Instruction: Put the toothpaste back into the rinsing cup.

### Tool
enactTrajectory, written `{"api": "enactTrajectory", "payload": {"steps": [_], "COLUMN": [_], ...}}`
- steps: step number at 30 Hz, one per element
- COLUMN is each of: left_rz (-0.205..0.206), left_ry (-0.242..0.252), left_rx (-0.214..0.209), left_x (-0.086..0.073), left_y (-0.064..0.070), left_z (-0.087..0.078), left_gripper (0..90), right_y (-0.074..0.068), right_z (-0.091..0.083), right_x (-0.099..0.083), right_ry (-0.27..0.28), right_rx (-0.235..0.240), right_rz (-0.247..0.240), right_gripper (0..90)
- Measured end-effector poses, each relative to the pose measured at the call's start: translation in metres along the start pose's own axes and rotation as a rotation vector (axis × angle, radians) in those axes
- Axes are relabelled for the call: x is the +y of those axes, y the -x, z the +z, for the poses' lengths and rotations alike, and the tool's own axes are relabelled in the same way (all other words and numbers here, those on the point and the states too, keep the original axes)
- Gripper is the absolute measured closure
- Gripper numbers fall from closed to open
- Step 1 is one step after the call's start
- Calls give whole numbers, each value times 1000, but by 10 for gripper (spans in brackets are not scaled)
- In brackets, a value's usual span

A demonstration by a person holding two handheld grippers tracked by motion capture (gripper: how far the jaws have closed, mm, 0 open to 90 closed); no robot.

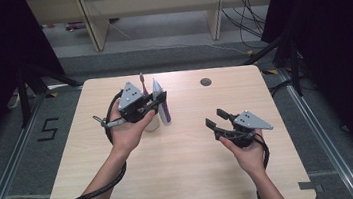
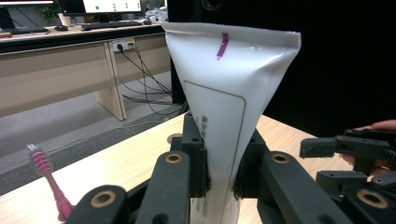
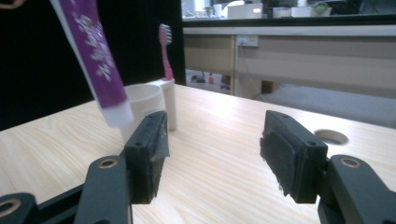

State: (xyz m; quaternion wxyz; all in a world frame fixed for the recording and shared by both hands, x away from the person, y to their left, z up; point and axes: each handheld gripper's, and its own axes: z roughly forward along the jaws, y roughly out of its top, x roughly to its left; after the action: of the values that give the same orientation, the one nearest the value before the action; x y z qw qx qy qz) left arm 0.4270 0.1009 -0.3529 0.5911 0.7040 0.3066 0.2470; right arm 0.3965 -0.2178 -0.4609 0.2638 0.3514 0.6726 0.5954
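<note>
The left gripper (image 1: 160,100) has its two black jaws pressed against the sides of a toothpaste tube (image 2: 229,116), gripping it about midway along its length. In the left gripper view the tube stands upright between the pads, its flat crimped end at the top, white with a small purple mark. In the right gripper view the tube hangs tilted, purple-printed, with its white cap end lowest and above the wooden table (image 1: 181,154). From the high view, the tube (image 1: 163,106) sits at the far left part of the table, just beside a white cup (image 3: 149,109). A pink toothbrush (image 3: 165,46) stands upright in a holder joined to the cup, bristles up. The right gripper (image 1: 215,118) rests lower and well apart to the right, held in the person's right hand (image 1: 246,152). Its jaws stand wide apart with nothing between them, only bare table. A round hole (image 1: 206,82) is cut in the table near its far edge
</note>
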Motion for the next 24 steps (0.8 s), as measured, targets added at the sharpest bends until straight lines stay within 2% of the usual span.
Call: {"api": "enactTrajectory", "payload": {"steps": [1,2,5,6,8,9,10,11,12,13,14,15,16,17,19,20,22,24], "left_rz": [5,3,-4,-2,0,7,8,10,6,4,7,6,25,25,26,26,31,29], "left_ry": [-1,0,8,12,17,19,20,19,21,20,15,20,27,25,24,24,23,23], "left_rx": [4,6,9,9,14,17,22,24,25,28,31,34,40,43,46,49,54,57], "left_x": [1,1,3,4,6,7,8,9,10,11,12,12,14,14,16,16,17,18], "left_y": [-1,-2,-5,-6,-7,-8,-9,-10,-11,-12,-13,-14,-16,-17,-19,-20,-22,-24], "left_z": [-1,-1,-3,-3,-5,-6,-6,-7,-7,-8,-9,-9,-10,-10,-11,-11,-11,-11], "left_gripper": [777,777,776,777,776,776,776,776,776,777,777,777,777,776,776,777,777,777], "right_y": [1,1,5,6,7,9,8,8,8,7,9,8,10,11,11,10,12,11], "right_z": [-3,-2,-3,-6,-7,-7,-8,-8,-10,-10,-10,-12,-12,-12,-13,-14,-12,-12], "right_x": [-2,-4,-10,-10,-13,-14,-16,-17,-17,-18,-19,-19,-19,-19,-19,-19,-20,-20], "right_ry": [-20,-6,3,-17,-17,-8,-24,-35,-51,-39,-28,-45,-31,-21,-31,-41,-26,-34], "right_rx": [-10,0,-19,-38,-63,-64,-72,-70,-85,-96,-84,-102,-96,-103,-105,-99,-92,-87], "right_rz": [10,37,30,30,25,-6,9,-6,0,12,6,13,-3,-10,0,25,9,14], "right_gripper": [418,418,418,418,419,429,438,444,451,452,454,455,455,455,456,456,455,455]}}
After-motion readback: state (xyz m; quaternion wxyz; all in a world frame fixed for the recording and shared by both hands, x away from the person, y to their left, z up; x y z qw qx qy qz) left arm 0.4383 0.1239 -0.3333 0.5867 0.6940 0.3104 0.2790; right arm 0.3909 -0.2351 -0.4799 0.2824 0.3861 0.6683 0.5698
